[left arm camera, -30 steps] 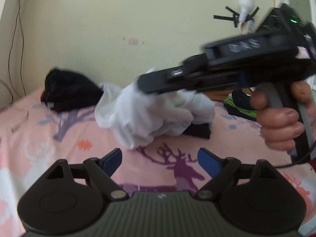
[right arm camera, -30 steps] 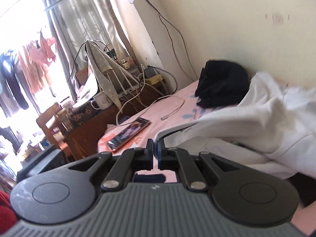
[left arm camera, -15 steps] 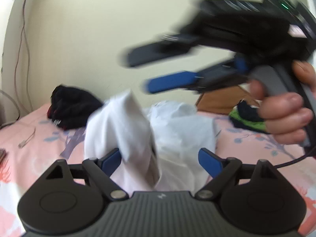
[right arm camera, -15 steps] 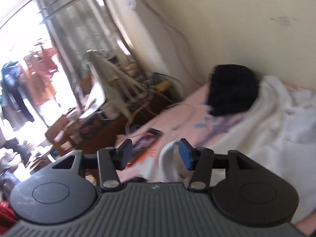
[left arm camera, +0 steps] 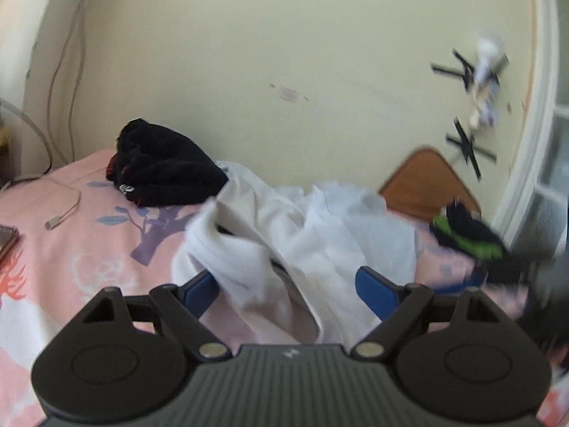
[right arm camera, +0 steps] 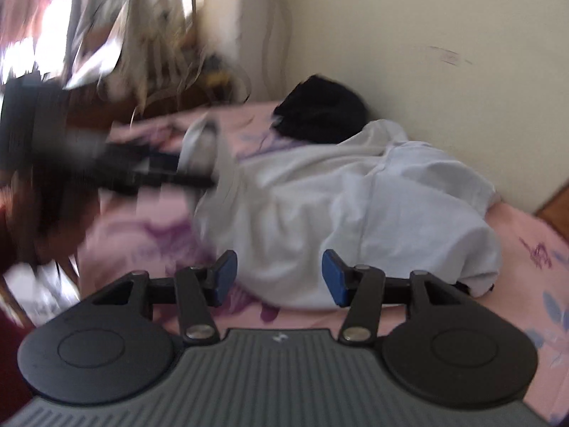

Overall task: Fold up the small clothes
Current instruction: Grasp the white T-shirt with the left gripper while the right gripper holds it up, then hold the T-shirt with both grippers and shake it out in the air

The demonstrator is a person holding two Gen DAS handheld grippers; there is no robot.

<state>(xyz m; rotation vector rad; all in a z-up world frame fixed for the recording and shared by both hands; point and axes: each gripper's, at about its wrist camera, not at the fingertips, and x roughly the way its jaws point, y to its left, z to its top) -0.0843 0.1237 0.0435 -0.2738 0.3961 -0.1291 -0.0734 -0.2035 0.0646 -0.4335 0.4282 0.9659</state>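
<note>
A crumpled white garment (left arm camera: 295,235) lies on the pink patterned bed sheet (left arm camera: 71,245). My left gripper (left arm camera: 286,290) is open, and a fold of the white cloth hangs between its blue pads without being pinched. In the right wrist view the same white garment (right arm camera: 355,206) lies in a heap in front of my right gripper (right arm camera: 281,277), which is open and empty just short of its near edge. The left gripper (right arm camera: 142,170) shows there as a dark blur at the garment's left end.
A black garment (left arm camera: 163,170) lies bunched against the wall at the back left. A black and green piece of clothing (left arm camera: 466,235) lies at the right by a brown mat (left arm camera: 426,178). A cable (left arm camera: 64,210) lies on the sheet at left.
The right gripper opened, let go of the white garment and swung down to the right. The garment dropped onto the bed. The left gripper closed in on it.
</note>
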